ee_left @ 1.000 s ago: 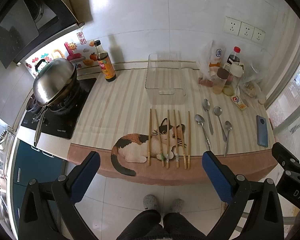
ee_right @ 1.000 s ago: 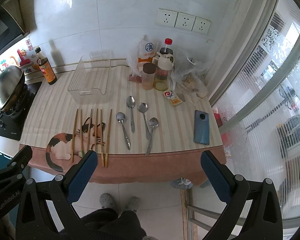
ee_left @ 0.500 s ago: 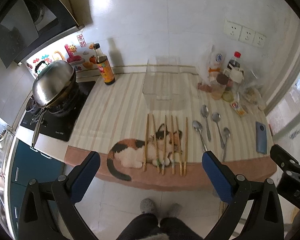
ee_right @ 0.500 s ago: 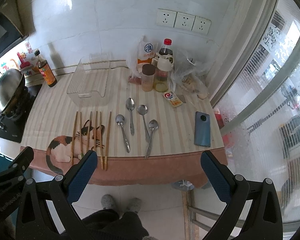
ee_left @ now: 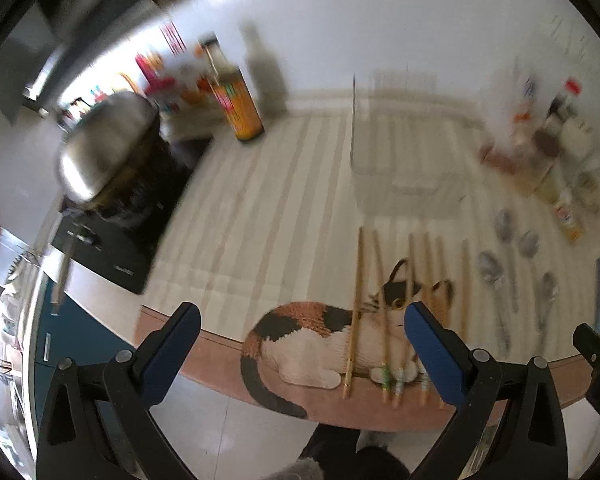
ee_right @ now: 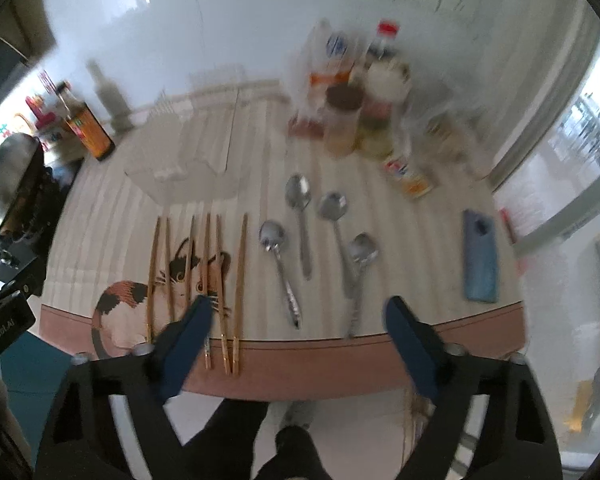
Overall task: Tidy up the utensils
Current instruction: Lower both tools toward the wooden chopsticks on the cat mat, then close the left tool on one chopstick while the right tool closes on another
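Six chopsticks (ee_right: 204, 276) lie side by side on the cat mat (ee_right: 140, 308), four spoons (ee_right: 320, 244) at their 3 o'clock. Left gripper (ee_left: 300, 334) and right gripper (ee_right: 298, 320) hover over the counter edge, fingers apart, both holding nothing.

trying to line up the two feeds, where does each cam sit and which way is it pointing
Left wrist: on the left gripper, jaws open, off the counter's near edge, facing the wall; chopsticks ahead, wok left; the person's dark legs below.
Right wrist: on the right gripper, jaws open, further right, over the spoons; phone right; legs below.
Shared: chopsticks, spoons, clear container, soy sauce bottle; each sees the other gripper at its edge.
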A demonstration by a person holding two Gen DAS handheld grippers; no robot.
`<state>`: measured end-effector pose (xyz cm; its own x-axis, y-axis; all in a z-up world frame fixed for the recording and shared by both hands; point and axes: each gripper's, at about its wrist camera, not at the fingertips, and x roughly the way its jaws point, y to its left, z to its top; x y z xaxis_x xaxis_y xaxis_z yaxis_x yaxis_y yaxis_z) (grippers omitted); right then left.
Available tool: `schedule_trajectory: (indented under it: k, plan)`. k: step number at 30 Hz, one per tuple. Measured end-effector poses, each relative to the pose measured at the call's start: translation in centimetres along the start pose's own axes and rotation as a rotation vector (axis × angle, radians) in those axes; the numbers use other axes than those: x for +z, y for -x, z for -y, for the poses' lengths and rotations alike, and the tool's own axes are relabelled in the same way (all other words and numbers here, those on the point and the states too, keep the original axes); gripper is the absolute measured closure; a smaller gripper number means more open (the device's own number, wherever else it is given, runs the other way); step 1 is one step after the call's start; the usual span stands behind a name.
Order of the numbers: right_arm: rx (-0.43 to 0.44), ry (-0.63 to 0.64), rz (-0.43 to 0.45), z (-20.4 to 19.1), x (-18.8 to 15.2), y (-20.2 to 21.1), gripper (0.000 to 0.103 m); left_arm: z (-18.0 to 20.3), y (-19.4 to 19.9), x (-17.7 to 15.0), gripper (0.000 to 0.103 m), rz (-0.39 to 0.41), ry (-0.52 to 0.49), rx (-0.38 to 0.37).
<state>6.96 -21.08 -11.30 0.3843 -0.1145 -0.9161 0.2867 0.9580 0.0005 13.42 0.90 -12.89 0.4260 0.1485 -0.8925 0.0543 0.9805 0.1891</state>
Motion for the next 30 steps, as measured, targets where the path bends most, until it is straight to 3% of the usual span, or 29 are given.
schedule_trajectory:
  k: [2,4,7,9,10,19,21,24,27,30]
  plan:
    - [0.014,-0.011,-0.060,-0.7,0.2,-3.4,0.045,0.3,-3.4,0.1,0.000,-0.076,-0.013,-0.030]
    - [0.033,-0.022,-0.122,-1.4,0.2,-6.9,0.053,0.9,-7.1,-0.1,0.001,-0.173,-0.027,-0.080]
    - [0.029,-0.024,-0.202,-2.6,0.2,-11.4,0.065,2.0,-11.7,-0.7,0.021,-0.287,-0.055,-0.137]
    - [0.024,-0.033,-0.240,-3.1,0.2,-13.7,0.066,2.7,-13.7,-1.1,0.038,-0.330,-0.067,-0.148]
    - [0.027,-0.037,-0.255,-3.3,0.2,-14.3,0.066,2.9,-14.5,-1.2,0.039,-0.346,-0.072,-0.152]
    - [0.050,-0.039,-0.357,-5.6,-0.6,-19.0,0.066,2.9,-16.3,-1.1,0.073,-0.369,-0.075,-0.175]
    - [0.024,-0.020,-0.352,-6.3,-0.9,-19.2,0.066,2.6,-16.3,-1.3,0.085,-0.372,-0.065,-0.196]
    - [-0.038,0.013,-0.364,-7.3,-1.0,-19.4,0.079,2.4,-16.5,-1.1,0.098,-0.372,-0.078,-0.198]
    - [-0.057,0.016,-0.374,-7.5,-1.9,-19.3,0.094,2.5,-16.3,-1.7,0.098,-0.364,-0.096,-0.186]
    - [-0.060,0.029,-0.390,-7.4,-3.3,-19.1,0.096,3.0,-16.5,-2.4,0.098,-0.375,-0.111,-0.175]
